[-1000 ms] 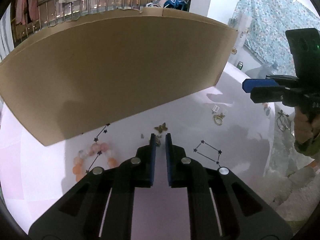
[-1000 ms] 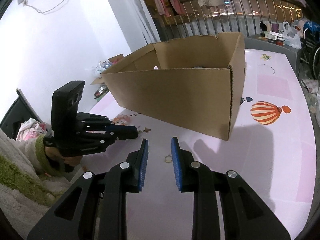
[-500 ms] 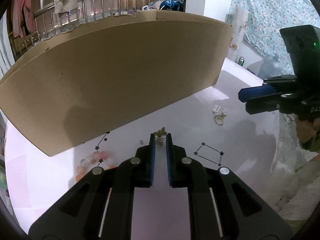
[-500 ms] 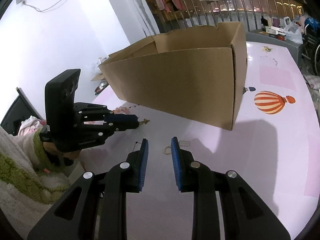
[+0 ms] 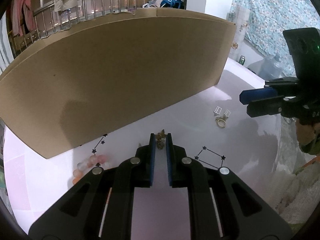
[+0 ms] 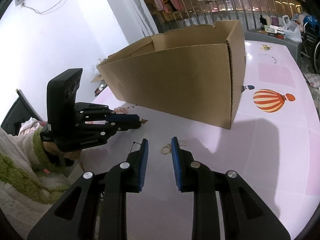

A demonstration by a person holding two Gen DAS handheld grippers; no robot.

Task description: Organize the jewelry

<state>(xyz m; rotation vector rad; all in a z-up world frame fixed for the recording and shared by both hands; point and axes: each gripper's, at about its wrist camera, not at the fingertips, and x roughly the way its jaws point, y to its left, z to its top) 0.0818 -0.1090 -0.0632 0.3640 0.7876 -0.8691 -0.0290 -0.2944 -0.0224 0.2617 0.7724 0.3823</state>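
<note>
While L fingers [image 5: 151, 146] pinch gold charm [image 5: 160, 140], near box [image 5: 112, 76], R gripper [image 6: 159, 147] apart

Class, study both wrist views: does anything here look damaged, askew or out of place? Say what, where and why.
The cardboard box has a ragged, torn top edge along its far wall. Jewelry lies loose on the pink table rather than sorted: a gold ring, white earrings and a pink bead bracelet.

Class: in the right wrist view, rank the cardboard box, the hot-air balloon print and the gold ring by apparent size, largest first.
1. cardboard box
2. hot-air balloon print
3. gold ring

The ring lies nearest the camera yet looks smallest.
</note>
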